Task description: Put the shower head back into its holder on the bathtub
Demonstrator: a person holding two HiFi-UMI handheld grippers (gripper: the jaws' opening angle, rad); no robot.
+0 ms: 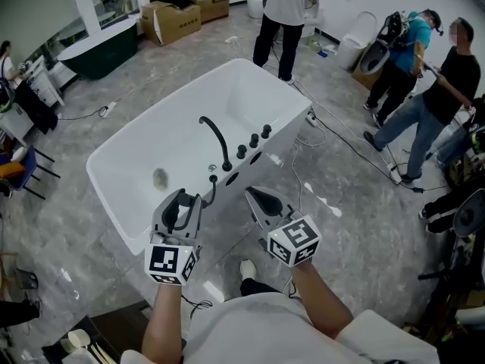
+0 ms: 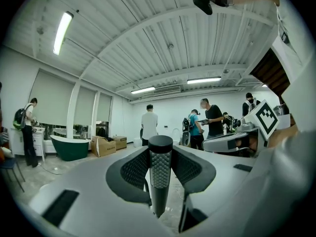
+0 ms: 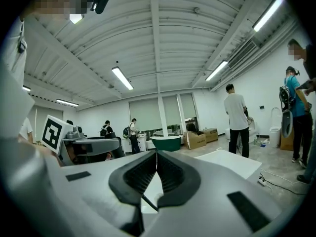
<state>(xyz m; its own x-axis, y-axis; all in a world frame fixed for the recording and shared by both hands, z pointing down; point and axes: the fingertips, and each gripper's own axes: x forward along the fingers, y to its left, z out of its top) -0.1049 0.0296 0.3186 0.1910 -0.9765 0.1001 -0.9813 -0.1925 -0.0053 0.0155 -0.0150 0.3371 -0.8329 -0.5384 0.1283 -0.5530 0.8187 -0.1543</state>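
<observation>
The bathtub (image 1: 250, 97) looks glossy, the floor (image 1: 356, 241) polished, the shower head (image 2: 160, 177) perhaps matt.

The person wears a white short-sleeved shirt (image 1: 258, 332), dark trousers (image 1: 261, 286) and a white shoe (image 1: 248, 268). The left gripper (image 1: 180, 203) and the right gripper (image 1: 258, 198) share one build: pale grey moulded shells with black jaws, the pads (image 2: 134, 169) ribbed in a fine grid. Each carries a white marker cube (image 1: 171, 262) with black square patterns on its faces. Dark rectangular slots are set into the shells.
</observation>
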